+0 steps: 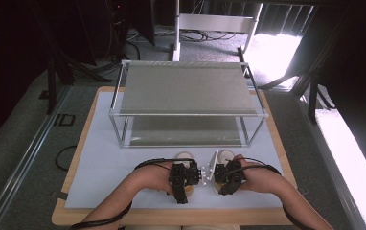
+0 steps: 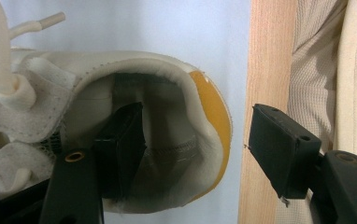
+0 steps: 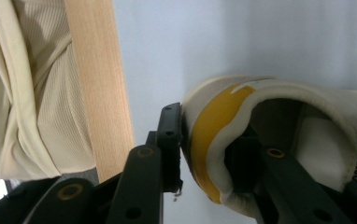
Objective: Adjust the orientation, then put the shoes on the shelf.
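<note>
Between the jaws of the right claw, heel wall of the right shoe, pinched: outer jaw flat against the yellow heel patch, inner jaw down inside the collar. Astride the heel of the left shoe, left claw, jaws apart: one jaw sunk inside the opening, the other well clear of the heel, out over the wooden edge of the bench, with nothing pressed as yet. Ahead of both claws, toes and laces pointing away from the person; farther ahead again, a two-level metal rack, both levels bare. Just behind the claws, near edge of the bench and the person's ribbed top. Step in hand, by judgement: taking hold of both shoes by the heel for a lift, probably toward the rack. For a sound grip on the left shoe: shift the claw toward the heel until the outer jaw meets the yellow patch, then close squarely across the stiff back wall rather than the soft collar lining. Keep the inner jaw deep enough to avoid slipping off the rim. Lift both heels together and level, toes trailing, clear of the near rail of the rack.
</note>
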Demonstrator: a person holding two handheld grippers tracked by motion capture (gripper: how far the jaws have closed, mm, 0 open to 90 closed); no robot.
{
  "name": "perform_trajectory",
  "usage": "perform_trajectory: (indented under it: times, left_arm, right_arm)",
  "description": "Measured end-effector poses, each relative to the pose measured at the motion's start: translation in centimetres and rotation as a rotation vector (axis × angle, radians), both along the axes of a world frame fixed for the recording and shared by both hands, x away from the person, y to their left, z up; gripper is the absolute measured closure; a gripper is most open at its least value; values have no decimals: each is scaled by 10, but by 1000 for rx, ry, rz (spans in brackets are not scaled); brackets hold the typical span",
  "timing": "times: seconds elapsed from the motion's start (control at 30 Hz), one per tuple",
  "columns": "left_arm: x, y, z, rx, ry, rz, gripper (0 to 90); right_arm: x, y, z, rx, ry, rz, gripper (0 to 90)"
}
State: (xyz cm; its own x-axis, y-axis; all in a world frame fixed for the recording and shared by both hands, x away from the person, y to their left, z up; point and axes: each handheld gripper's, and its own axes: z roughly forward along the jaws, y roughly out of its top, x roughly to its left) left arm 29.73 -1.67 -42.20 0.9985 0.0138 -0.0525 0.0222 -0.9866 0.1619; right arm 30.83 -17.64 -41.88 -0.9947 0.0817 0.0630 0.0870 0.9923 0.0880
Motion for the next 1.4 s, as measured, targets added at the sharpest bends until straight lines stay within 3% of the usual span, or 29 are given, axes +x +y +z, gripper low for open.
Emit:
perform_trajectory:
  times: [0.1, 0.37, 0.53, 0.7, 0.77, 0.9, 1.0, 1.13, 1.3, 1.4]
  left_arm:
    - [0, 1, 0, 0, 3, 4, 352]
    - [1, 0, 0, -6, 23, 15, 356]
    - [1, -1, 1, -2, 15, 23, 384]
    - [1, 1, 2, -21, -11, 51, 431]
    - [1, 2, 2, -18, -19, 56, 472]
    - [2, 2, -1, -31, -3, 51, 506]
    - [2, 1, 0, -27, 9, 42, 519]
    - [0, -2, 1, 0, -21, 25, 522]
    - [0, -4, 3, -14, -3, 4, 573]
    - [1, -6, 1, -1, 7, -3, 594]
  right_arm:
    - [-2, -1, 1, -52, 12, 37, 735]
    - [-5, -12, 2, -71, 1, 130, 733]
    - [-4, -17, 2, -44, -3, 100, 706]
    - [-6, -19, 7, -27, -22, 11, 636]
    - [-5, -22, 9, -19, -31, 3, 601]
    - [-5, -24, 8, -20, -34, -30, 584]
    - [-6, -23, 7, -23, -47, -27, 562]
    - [-7, -24, 10, -16, -61, -17, 549]
    - [-7, -24, 9, -4, -43, 14, 634]
    - [-7, -22, 4, -12, -28, 30, 670]
